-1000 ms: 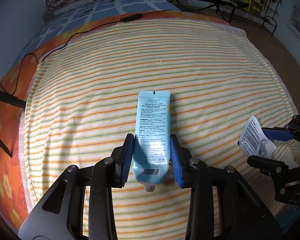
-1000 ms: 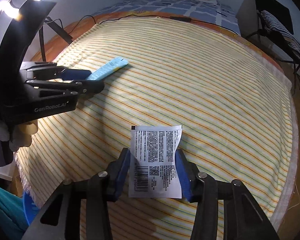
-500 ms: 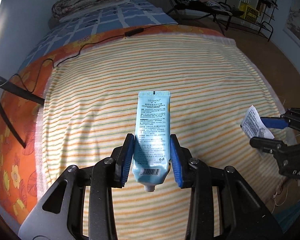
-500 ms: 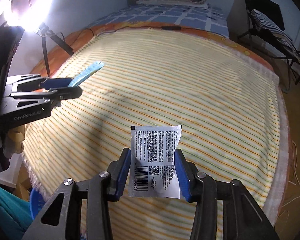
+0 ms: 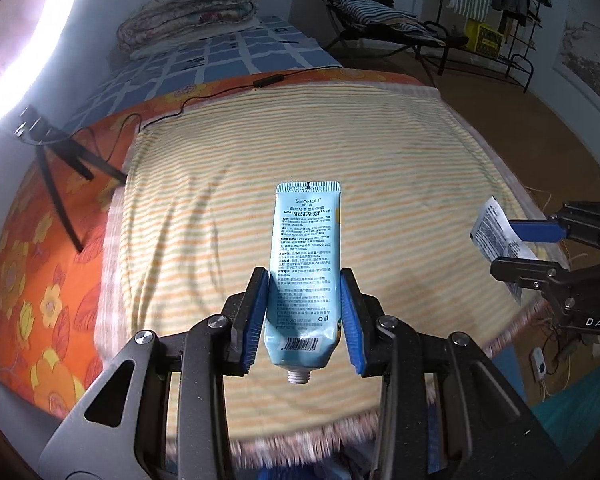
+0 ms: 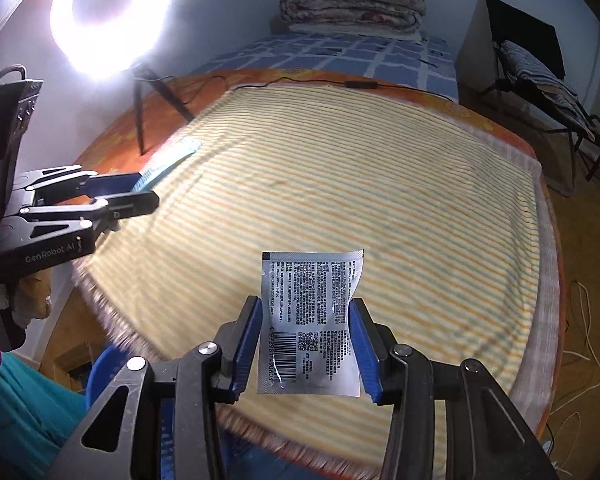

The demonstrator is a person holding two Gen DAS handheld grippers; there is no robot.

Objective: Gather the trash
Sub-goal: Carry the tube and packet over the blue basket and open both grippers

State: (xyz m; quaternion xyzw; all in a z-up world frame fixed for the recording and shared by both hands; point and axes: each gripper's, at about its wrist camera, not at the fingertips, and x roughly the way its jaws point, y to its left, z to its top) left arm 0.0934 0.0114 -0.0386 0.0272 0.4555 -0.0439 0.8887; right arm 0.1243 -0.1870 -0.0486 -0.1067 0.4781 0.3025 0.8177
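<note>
My left gripper (image 5: 305, 314) is shut on a light blue hand cream tube (image 5: 305, 260), capless, nozzle toward the camera, held above the striped yellow blanket (image 5: 260, 152). My right gripper (image 6: 309, 342) is shut on a silver printed sachet (image 6: 310, 316) with a barcode, held above the blanket's near edge (image 6: 340, 184). The right gripper and sachet (image 5: 496, 240) show at the right of the left wrist view. The left gripper (image 6: 140, 194) with the tube (image 6: 168, 162) shows at the left of the right wrist view.
A blue bin rim (image 6: 104, 372) shows below the bed's front edge. A ring light (image 6: 112, 12) on a tripod stands at the left. A black cable (image 5: 220, 92) lies along the blanket's far edge. A folded quilt (image 5: 188, 16) and a chair (image 5: 380, 12) stand behind.
Both grippers have lifted and pulled back from the bed with their items still held. The blanket's fringe and the blue bin have come into view.
</note>
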